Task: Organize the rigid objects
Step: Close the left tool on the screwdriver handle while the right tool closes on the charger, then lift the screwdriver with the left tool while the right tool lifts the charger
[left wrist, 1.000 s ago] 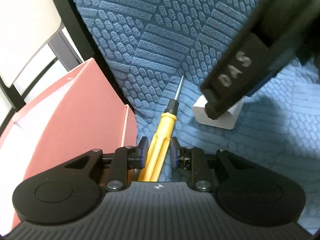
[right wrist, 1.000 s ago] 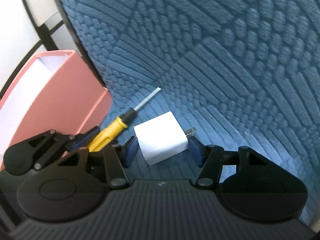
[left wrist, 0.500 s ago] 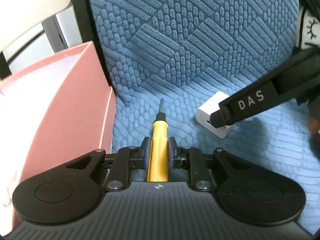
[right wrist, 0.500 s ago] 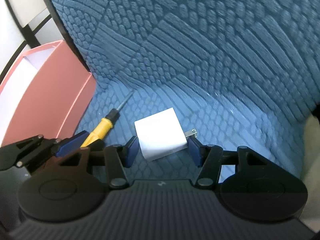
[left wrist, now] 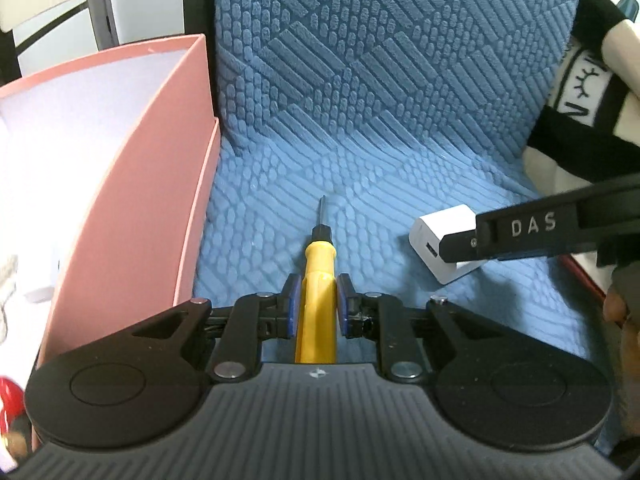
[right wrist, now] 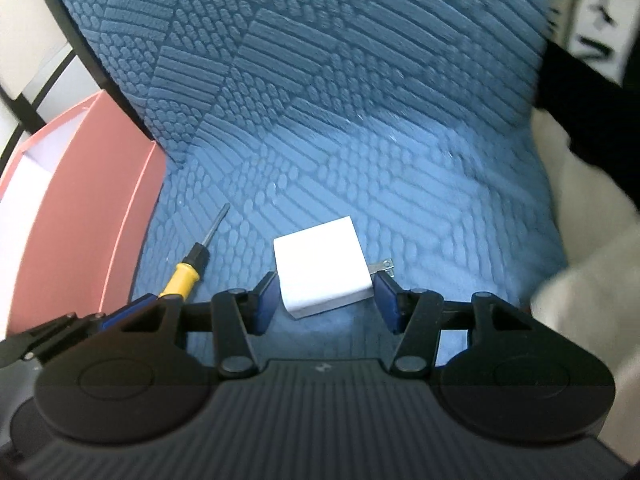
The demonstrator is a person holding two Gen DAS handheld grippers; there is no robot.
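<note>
Left-wrist view shows the left gripper pinching the yellow screwdriver on the blue cushion, pink box to its left, while the right gripper straddles the white charger, apparently ungripped, so neither is stowed.

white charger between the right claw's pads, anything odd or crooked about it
Nothing damaged. The white charger lies flat on the blue cushion, turned at an angle, its metal prongs folded out beside the right claw pad, which could catch on closing.
</note>
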